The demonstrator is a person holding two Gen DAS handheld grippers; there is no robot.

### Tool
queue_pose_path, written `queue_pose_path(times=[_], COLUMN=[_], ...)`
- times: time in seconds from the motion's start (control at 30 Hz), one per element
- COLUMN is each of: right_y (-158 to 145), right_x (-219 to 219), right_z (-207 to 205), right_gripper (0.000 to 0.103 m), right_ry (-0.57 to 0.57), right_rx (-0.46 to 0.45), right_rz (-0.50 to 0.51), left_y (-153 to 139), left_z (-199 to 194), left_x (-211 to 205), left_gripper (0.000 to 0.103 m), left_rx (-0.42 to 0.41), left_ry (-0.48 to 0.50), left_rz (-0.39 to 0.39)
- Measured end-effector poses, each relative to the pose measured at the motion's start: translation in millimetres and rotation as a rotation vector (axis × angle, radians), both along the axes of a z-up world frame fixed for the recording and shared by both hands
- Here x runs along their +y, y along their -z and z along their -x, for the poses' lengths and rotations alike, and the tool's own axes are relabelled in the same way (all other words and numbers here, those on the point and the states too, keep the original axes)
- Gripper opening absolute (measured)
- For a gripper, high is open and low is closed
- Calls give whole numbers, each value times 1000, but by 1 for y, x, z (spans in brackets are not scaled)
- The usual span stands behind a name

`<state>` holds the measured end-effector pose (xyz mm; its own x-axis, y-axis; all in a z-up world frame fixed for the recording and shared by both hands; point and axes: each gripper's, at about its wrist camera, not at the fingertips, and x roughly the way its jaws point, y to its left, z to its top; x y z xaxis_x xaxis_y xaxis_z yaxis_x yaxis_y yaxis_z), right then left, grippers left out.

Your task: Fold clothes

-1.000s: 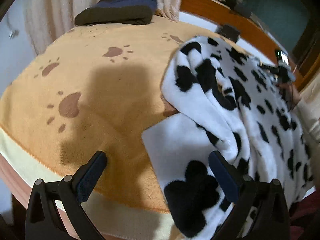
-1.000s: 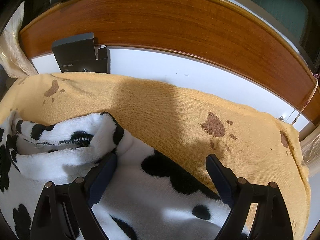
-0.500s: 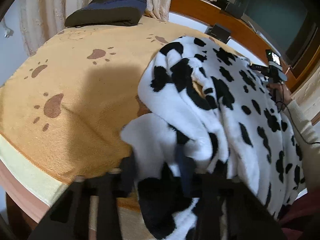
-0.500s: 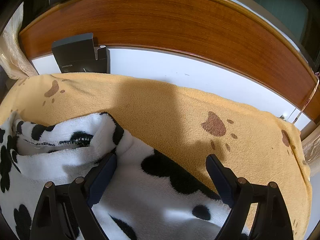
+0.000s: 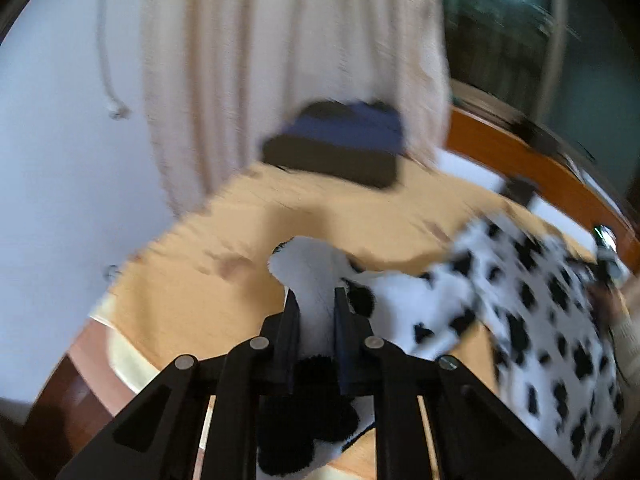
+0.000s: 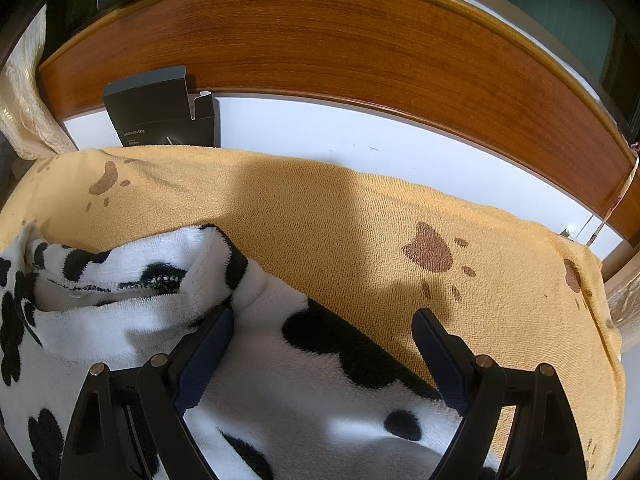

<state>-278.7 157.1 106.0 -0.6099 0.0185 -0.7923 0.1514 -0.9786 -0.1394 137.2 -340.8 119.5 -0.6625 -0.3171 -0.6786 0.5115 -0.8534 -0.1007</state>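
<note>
A white fleece garment with black spots [image 5: 520,320] lies on an orange paw-print blanket [image 5: 192,304]. My left gripper [image 5: 315,300] is shut on a white corner of the garment and holds it lifted above the blanket; the view is blurred. In the right wrist view the garment [image 6: 304,384] lies under my right gripper [image 6: 322,344], which is open and rests over it. Its folded collar edge [image 6: 120,280] sits to the left. The blanket [image 6: 340,224] stretches beyond it.
A folded dark blue and black pile [image 5: 340,148] lies at the far end of the blanket, before a cream curtain [image 5: 280,60]. A wooden headboard [image 6: 340,40] runs behind the bed, with a dark box [image 6: 156,112] leaning against it. The bed's edge [image 5: 120,356] is near left.
My left gripper closed on the garment's near corner and lifted it up and away, tilting the view upward. My right gripper has stayed open in place.
</note>
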Motion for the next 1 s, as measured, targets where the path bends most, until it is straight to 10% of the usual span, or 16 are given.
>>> queue_pose_path(times=[0.3,0.53,0.87,1.0], right_y=[-3,-5,-8,-9], right_x=[3,7,15,17], right_z=[2,5,10,11], right_gripper=[91,96,98,98], right_ry=[1,6,15,15], right_rx=[2,2,1,4], right_rz=[-9,-10,-14,-20], left_y=[68,110,62,66], left_z=[25,45,-24,-43], left_x=[-72,-53,-57,-32], left_gripper=[16,48,81,82], left_rx=[-158,-360,-161,-236], left_ry=[-128,-74,-21,95], left_rz=[-29,212,101,236])
